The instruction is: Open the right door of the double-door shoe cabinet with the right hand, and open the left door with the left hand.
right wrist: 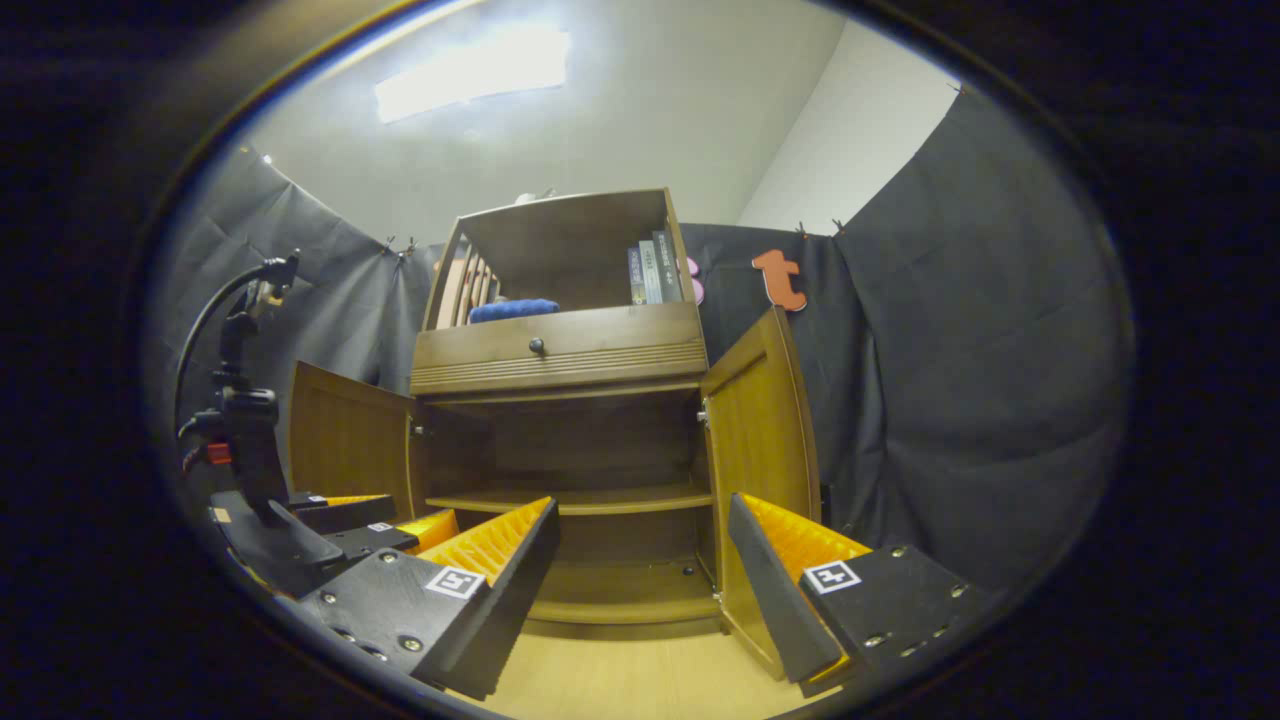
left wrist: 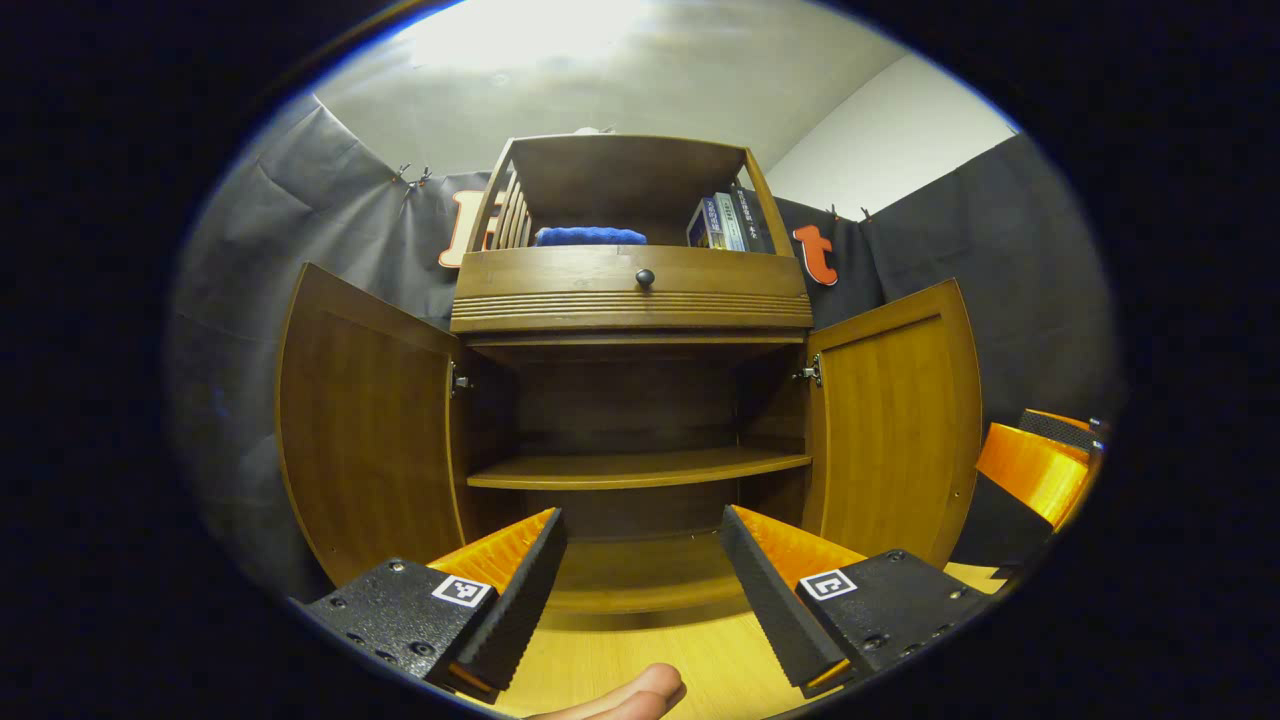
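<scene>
Left door [left wrist: 365, 425] frame-left and right door [left wrist: 895, 420] frame-right swung wide, left gripper [left wrist: 640, 560] and right gripper [right wrist: 640, 560] spread, empty; task looks done, just back straight out, clear of both doors

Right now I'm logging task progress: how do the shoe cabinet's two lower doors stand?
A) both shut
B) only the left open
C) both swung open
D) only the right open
C: the left door and right door both stand swung outward, baring the inner shelf.
</scene>
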Demonstrator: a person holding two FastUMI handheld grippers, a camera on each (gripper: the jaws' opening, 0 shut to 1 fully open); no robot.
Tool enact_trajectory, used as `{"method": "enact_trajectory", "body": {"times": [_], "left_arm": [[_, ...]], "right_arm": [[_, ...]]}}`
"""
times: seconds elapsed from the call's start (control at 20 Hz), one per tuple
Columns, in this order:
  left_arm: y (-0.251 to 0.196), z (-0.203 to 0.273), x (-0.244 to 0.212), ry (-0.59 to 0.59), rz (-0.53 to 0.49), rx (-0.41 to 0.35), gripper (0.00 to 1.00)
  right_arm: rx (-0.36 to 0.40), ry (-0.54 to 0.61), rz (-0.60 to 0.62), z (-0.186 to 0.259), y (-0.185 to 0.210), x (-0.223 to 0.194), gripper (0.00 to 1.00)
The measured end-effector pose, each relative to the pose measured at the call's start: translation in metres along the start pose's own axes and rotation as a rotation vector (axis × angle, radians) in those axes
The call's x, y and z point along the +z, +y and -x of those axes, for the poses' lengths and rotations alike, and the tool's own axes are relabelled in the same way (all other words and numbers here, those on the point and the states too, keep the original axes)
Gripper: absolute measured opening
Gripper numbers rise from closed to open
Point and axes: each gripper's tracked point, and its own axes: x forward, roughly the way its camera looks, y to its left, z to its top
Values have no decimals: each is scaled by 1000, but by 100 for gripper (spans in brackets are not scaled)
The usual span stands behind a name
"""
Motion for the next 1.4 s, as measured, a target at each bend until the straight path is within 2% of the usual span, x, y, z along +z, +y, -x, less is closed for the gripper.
{"method": "enact_trajectory", "body": {"times": [0.15, 0.35, 0.4, 0.45, 0.6, 0.65, 0.7, 0.75, 0.85, 0.9, 0.95, 1.0, 1.05, 1.1, 1.4], "left_arm": [[-10, -5, -10, 18, -6, -2, 99], [-16, -9, -15, 30, -6, -4, 96], [-17, -11, -15, 25, -2, -6, 100], [-20, -14, -16, 20, 1, -9, 96], [-24, -29, -22, 12, 11, -25, 100], [-24, -34, -27, 14, 4, -28, 97], [-23, -39, -31, 7, -3, -26, 96], [-21, -45, -35, 2, -11, -25, 100], [-15, -57, -49, 3, -19, -8, 100], [-11, -63, -56, 16, -17, 2, 96], [-8, -68, -65, 31, -13, 3, 99], [-6, -72, -72, 47, -5, 0, 96], [-2, -77, -75, 44, 1, 1, 100], [3, -80, -75, 44, 1, 6, 97], [11, -74, -65, 30, 11, 3, 99]], "right_arm": [[-6, 63, 12, -16, -11, -21, 100], [-27, 144, 8, -31, -24, -53, 98], [-33, 155, 0, -35, -26, -59, 100], [-37, 164, -10, -39, -28, -67, 100], [-17, 190, -42, -58, -19, -97, 100], [-2, 200, -51, -63, -15, -105, 97], [4, 212, -56, -68, -14, -113, 100], [2, 224, -56, -72, -13, -122, 100], [-13, 241, -36, -79, -16, -137, 100], [-21, 243, -34, -78, -18, -137, 100], [-21, 239, -42, -78, -19, -140, 100], [-17, 232, -49, -80, -18, -141, 98], [-14, 224, -52, -81, -19, -139, 98], [-16, 214, -53, -83, -18, -138, 100], [-24, 150, -65, -79, -8, -106, 100]]}}
